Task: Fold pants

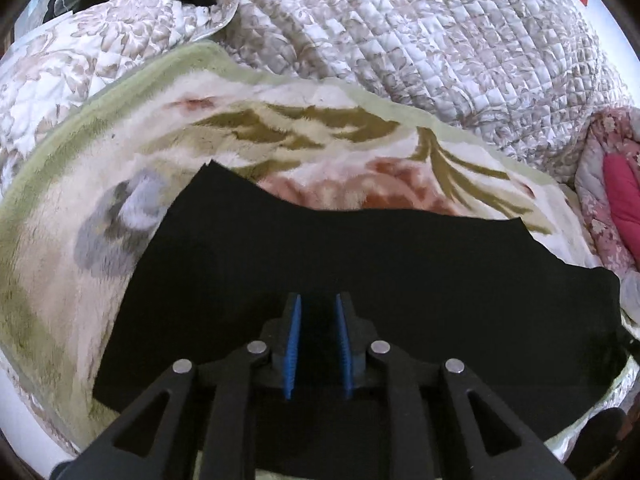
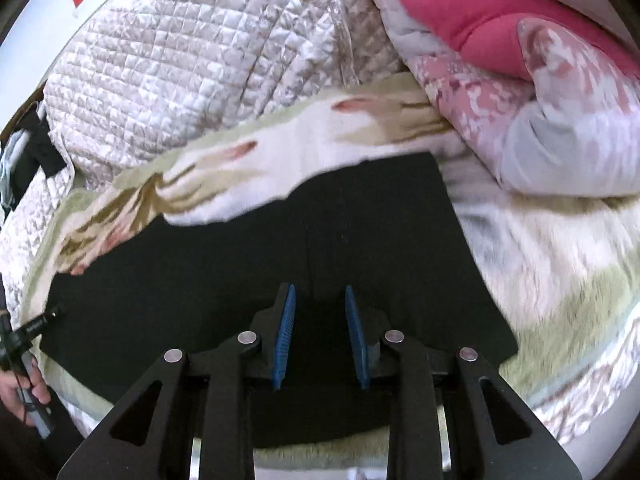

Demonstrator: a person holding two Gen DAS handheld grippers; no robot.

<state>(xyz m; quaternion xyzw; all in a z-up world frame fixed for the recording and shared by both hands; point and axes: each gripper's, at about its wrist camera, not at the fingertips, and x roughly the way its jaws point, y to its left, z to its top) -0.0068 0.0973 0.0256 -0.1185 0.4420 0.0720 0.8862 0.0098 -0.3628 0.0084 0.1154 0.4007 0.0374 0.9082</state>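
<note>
The pants (image 1: 360, 264) lie flat on the blanket (image 1: 80, 208), folded to a dark slab. My left gripper (image 1: 318, 340) and right gripper (image 2: 320, 332) hover above it, jaws narrowly parted, empty. I'd pinch the near corners evenly before lifting.

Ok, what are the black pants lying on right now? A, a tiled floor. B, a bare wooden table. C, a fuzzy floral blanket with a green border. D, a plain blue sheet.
C: the black pants lie spread flat on the fuzzy floral blanket, whose green border shows along its far edge in both wrist views.
</note>
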